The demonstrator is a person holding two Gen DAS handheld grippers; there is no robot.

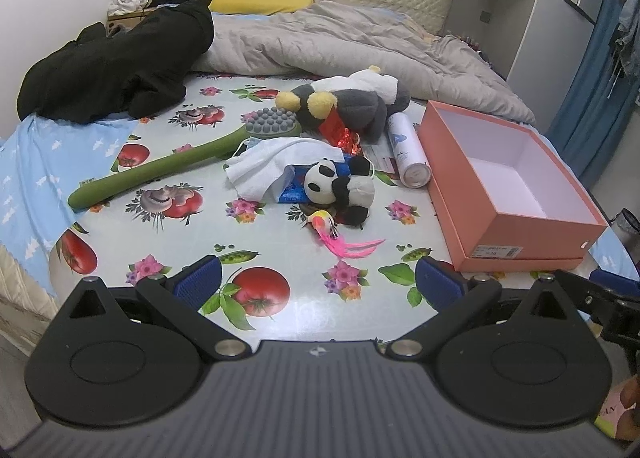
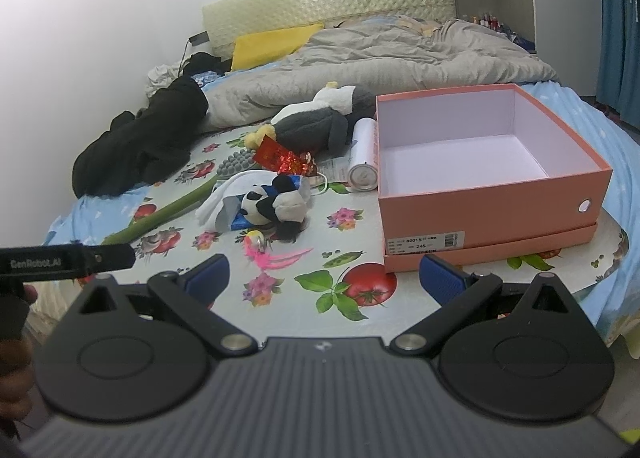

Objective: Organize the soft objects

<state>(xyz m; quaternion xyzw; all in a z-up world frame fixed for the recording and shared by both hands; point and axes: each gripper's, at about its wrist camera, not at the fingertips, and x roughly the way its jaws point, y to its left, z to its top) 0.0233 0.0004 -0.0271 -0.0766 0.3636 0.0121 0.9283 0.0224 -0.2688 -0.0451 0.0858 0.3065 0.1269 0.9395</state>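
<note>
Floral oilcloth [image 1: 168,242] over cluttered bed [image 1: 24,178]

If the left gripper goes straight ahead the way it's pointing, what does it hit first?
Probably the pink feather toy, then the panda plush just behind it. The left gripper is open; depth is hard to judge.

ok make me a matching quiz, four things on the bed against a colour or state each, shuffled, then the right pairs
1. shoe box
2. spray can
3. massage brush
4. left tool

a. green handle, grey nubs
b. open, holding nothing
c. pink outside, nothing inside
d. white, lying on its side beside the box

Pairs: 1-c, 2-d, 3-a, 4-b
</note>
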